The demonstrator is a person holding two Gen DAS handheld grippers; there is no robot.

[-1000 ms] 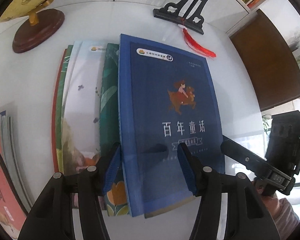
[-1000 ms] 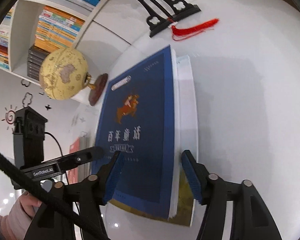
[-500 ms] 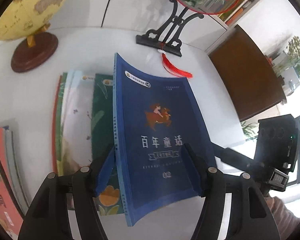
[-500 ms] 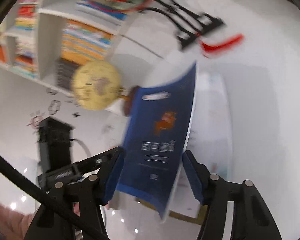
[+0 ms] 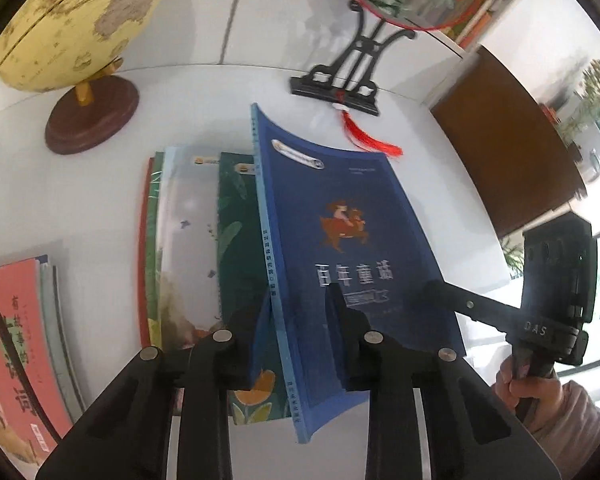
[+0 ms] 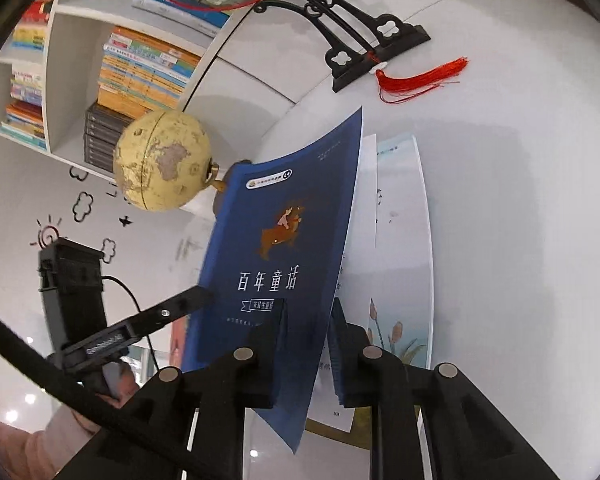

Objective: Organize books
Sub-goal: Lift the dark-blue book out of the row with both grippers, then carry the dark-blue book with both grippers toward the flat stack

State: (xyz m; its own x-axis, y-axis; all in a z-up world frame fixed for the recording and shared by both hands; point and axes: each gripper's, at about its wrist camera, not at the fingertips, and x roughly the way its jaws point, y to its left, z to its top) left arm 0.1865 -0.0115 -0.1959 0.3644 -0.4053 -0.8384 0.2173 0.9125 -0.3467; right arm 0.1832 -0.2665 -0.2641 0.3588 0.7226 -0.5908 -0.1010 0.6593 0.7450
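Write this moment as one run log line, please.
left gripper: just closed on blue book | right gripper: just closed on blue book | book: tilted above stack

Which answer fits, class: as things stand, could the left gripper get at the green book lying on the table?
Probably not yet. The left gripper has just closed its jaws on the blue book, also held by the right gripper, and that raised cover hangs over part of the green book.

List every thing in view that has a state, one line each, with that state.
left gripper: jaws just closed, shut on the blue book's spine edge
right gripper: jaws just closed, shut on its open edge
blue book: lifted, tilted, cover bowed
book stack: flat on the white table
globe: upright on its stand
red tassel: lying on the table
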